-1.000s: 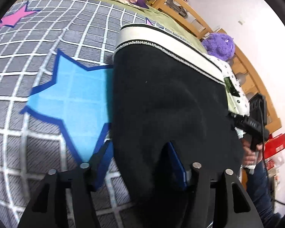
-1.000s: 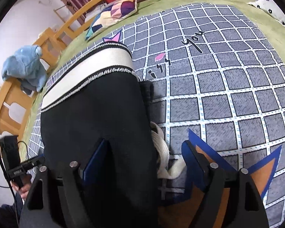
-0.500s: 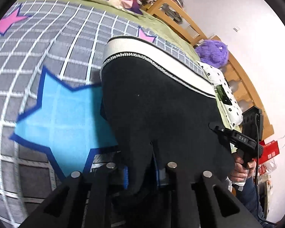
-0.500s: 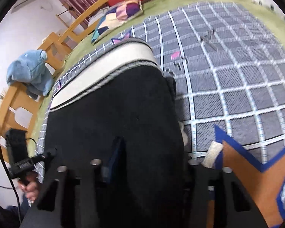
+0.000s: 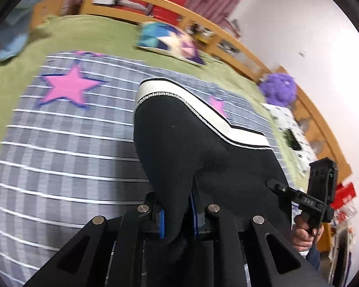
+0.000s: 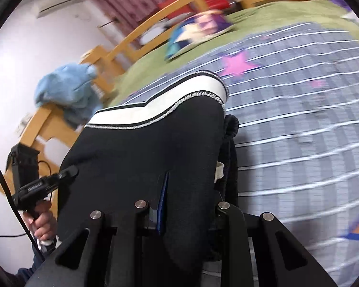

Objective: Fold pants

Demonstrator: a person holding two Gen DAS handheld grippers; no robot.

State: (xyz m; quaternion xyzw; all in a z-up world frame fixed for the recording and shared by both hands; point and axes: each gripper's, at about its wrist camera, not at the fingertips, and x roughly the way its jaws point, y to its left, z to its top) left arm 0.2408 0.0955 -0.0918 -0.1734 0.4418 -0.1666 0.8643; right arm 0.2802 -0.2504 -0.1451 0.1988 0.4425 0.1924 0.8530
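The black pants (image 5: 193,148) with a white waistband (image 5: 198,105) hang lifted above the bed. My left gripper (image 5: 178,217) is shut on a bunched black edge of them at the near end. My right gripper (image 6: 186,205) is shut on the other near part of the same pants (image 6: 150,148), whose white waistband (image 6: 160,105) points away. A white drawstring (image 6: 219,171) hangs at the pants' right side. Each view shows the other gripper in a hand at the pants' far side: the right one (image 5: 308,201), the left one (image 6: 40,186).
A grey grid blanket with pink stars (image 5: 67,86) covers the green bed (image 5: 88,33). A patterned pillow (image 5: 172,44) lies near the wooden headboard (image 5: 203,21). A purple plush (image 5: 278,89) and a blue plush (image 6: 67,91) sit at the bed's sides.
Both grippers closed on the pants' near end and lifted it up off the blanket. The views tilted upward and are blurred by motion.
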